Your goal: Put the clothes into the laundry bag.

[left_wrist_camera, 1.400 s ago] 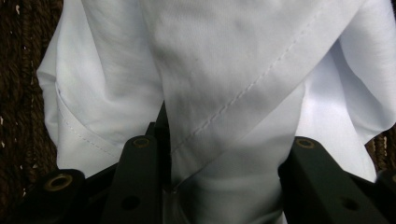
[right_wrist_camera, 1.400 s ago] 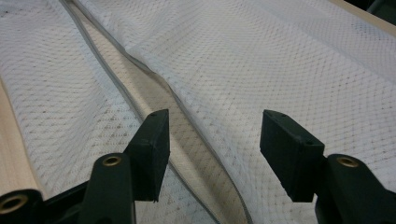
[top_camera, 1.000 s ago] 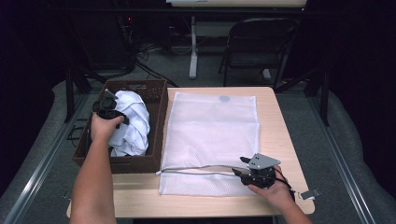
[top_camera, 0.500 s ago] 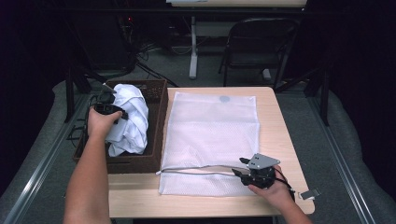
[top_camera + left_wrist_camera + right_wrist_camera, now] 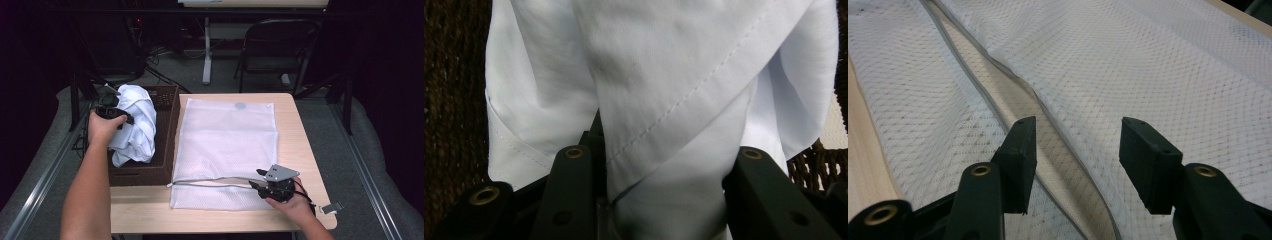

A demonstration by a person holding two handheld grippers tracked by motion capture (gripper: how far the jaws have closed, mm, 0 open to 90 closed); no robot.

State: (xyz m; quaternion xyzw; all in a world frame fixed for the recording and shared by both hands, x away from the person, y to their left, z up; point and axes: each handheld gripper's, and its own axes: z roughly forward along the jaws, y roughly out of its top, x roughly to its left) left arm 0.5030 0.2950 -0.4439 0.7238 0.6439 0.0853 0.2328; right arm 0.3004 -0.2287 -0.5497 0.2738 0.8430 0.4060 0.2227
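A white cloth (image 5: 135, 125) hangs bunched above the brown wicker basket (image 5: 169, 102) at the table's left. My left gripper (image 5: 111, 111) is shut on its top. In the left gripper view the cloth (image 5: 664, 80) fills the space between the jaws of that gripper (image 5: 664, 165), its stitched hem running across. A white mesh bag (image 5: 227, 145) lies flat on the table. My right gripper (image 5: 255, 180) rests at its near edge. Its jaws (image 5: 1075, 150) have just been closing a little, and they stand open astride the bag's zip opening (image 5: 1013, 95) without pressing it.
The wooden table (image 5: 295, 130) has a bare strip to the right of the bag and along its front. A folding chair (image 5: 272, 50) and a desk leg (image 5: 206, 50) stand behind the table. A small clip (image 5: 331, 207) lies near the front right corner.
My left hand has risen, drawing the white cloth higher out of the basket. The right hand has kept its place on the bag.
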